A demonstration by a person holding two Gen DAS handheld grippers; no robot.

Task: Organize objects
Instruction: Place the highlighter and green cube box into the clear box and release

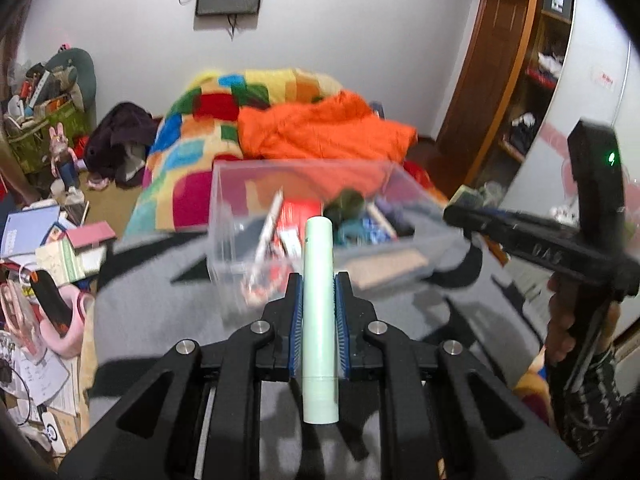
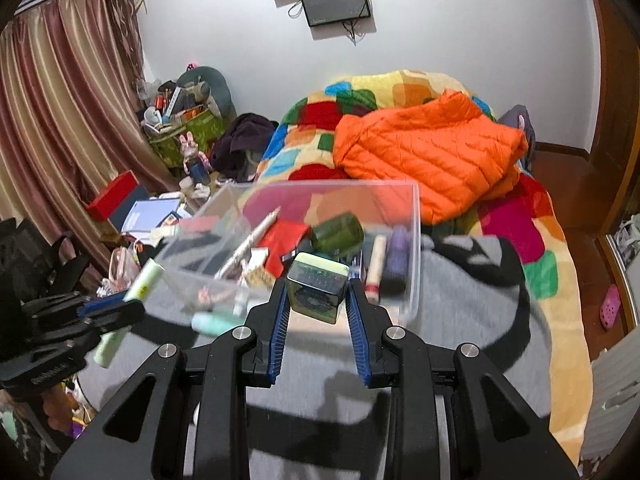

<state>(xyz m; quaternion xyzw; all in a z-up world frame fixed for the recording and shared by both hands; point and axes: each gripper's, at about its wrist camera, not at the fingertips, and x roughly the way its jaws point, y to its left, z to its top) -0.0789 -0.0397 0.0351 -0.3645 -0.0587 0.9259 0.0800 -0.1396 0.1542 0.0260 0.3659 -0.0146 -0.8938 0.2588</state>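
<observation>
Two loads at once: my left claw (image 1: 318, 308) is clamped on a pale green tube (image 1: 318, 300) at mid-frame, while my right claw (image 2: 318, 300) is closed on a small dark tin (image 2: 317, 293), gripped near its lower edge only. Clear bin (image 2: 414, 240), already crowded, sits just beyond both on the grey blanket (image 2: 460, 312). Risks as I judge them: the tin could pivot out, the tube may slide, and the claws might collide over the bin.
</observation>
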